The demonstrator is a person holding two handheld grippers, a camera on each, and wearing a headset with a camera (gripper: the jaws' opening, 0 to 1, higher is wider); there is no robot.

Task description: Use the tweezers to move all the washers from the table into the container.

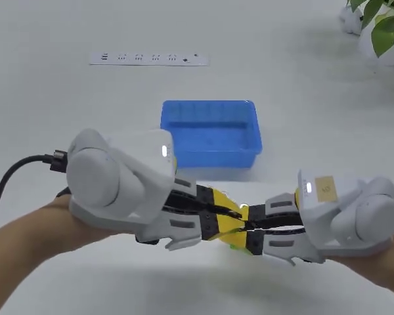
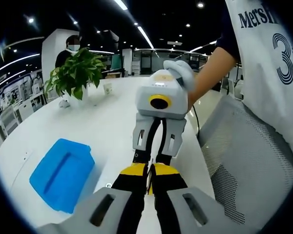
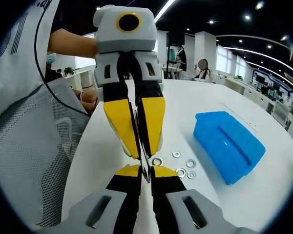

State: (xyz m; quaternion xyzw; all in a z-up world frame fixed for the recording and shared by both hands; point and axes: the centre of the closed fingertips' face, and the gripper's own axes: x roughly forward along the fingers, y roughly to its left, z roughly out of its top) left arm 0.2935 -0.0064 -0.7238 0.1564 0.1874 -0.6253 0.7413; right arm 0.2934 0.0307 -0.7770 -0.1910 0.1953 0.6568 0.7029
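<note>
- Blue plastic, the container [image 1: 210, 134] stands open-topped at the centre of the head view, just above the two grippers, on the white table [image 1: 282, 79].
- The left gripper [image 2: 149, 176] rises from the bottom of its own view, its yellow-tipped jaws pressed close on the thin metal tweezers [image 3: 144, 165].
- The right gripper [image 3: 146, 171] meets it tip to tip. Its jaws are also drawn in, pinching the lower end of the tweezers.
- Five washers [image 3: 180, 172] lie loose on the table at the lower centre-right of the right gripper view. They are just right of the meeting tips, between them and the container, and touch neither.
- In the head view the white housings and joined tips cover the patch of table below the container.
- A power strip [image 1: 149, 59] lies at the upper left of the head view, well apart from the container.
- A leafy plant [image 1: 381, 26] fills the upper right corner of that view.
- A black cable [image 1: 13, 177] curves in from the left edge.
- A mesh chair [image 2: 239, 161] sits at the right of the left gripper view, below a printed white shirt [image 2: 268, 58].
- Another person [image 2: 71, 46] stands behind the plant at the upper left of that view.
</note>
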